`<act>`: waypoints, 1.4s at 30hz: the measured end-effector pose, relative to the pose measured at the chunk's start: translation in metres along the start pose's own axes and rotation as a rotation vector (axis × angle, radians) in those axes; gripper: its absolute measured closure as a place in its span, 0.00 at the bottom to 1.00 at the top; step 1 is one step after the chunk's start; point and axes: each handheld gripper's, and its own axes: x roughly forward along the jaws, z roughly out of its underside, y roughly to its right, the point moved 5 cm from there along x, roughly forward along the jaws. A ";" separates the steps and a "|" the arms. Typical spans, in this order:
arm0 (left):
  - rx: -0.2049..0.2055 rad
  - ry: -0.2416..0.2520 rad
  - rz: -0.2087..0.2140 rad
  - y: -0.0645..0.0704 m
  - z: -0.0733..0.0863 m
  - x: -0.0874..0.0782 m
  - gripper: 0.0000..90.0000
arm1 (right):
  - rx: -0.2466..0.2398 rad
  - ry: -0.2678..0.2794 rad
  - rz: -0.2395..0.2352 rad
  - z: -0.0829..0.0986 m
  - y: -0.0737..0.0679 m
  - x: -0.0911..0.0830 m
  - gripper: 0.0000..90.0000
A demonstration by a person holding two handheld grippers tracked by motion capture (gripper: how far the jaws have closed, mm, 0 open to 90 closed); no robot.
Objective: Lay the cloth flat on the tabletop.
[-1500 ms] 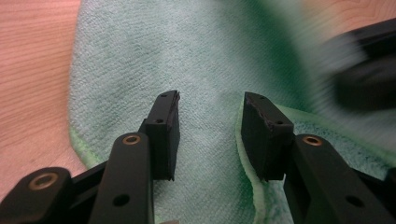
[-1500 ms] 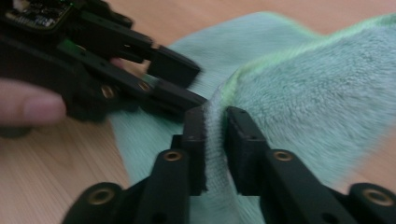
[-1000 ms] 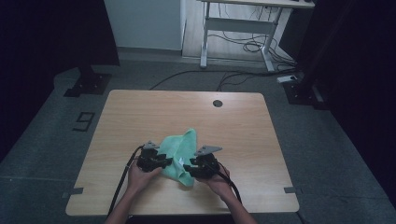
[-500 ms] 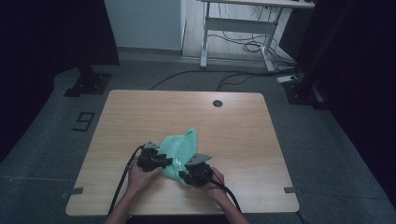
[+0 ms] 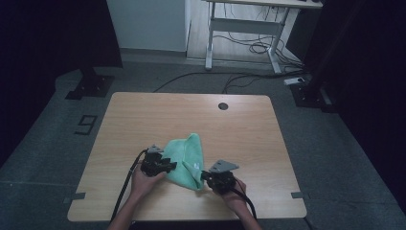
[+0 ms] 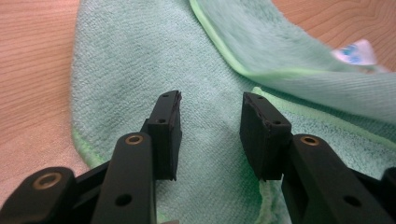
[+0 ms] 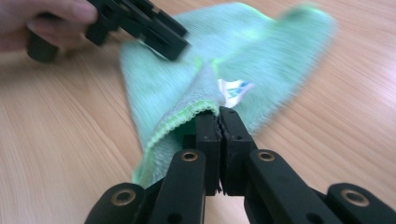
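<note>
Jaws: right gripper clamped on green cloth hem; left gripper wide, over cloth on worktop. Judged light, limp, grippy terry; take hemmed edge.

Left gripper fingers spread apart; right gripper fingers pressed together.

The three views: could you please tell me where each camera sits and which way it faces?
High view: above the person's side, looking forward and down on the table; forearms and hands enter below.
Left gripper view: rides the left gripper, open jaws over the green cloth.
Right gripper view: rides the right gripper, jaws shut on a cloth edge.
All share the cloth.
</note>
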 end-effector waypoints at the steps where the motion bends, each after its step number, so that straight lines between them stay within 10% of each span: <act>1: -0.001 0.000 0.000 0.000 0.000 0.000 0.65 | 0.003 0.005 0.019 0.005 0.003 -0.008 0.97; 16: 0.007 -0.004 -0.010 0.002 -0.001 0.001 0.64 | 0.066 -0.070 0.207 0.088 0.020 -0.063 0.88; 25: 0.012 -0.004 -0.018 0.002 -0.001 0.001 0.63 | 0.105 0.056 0.146 0.061 0.023 -0.082 0.68; 36: 0.008 0.000 -0.011 0.002 0.000 0.001 0.64 | 0.092 -0.065 0.066 0.004 0.036 0.018 0.58; 42: 0.007 0.001 -0.005 0.001 0.000 0.000 0.64 | 0.023 -0.130 0.089 -0.007 0.031 0.044 0.74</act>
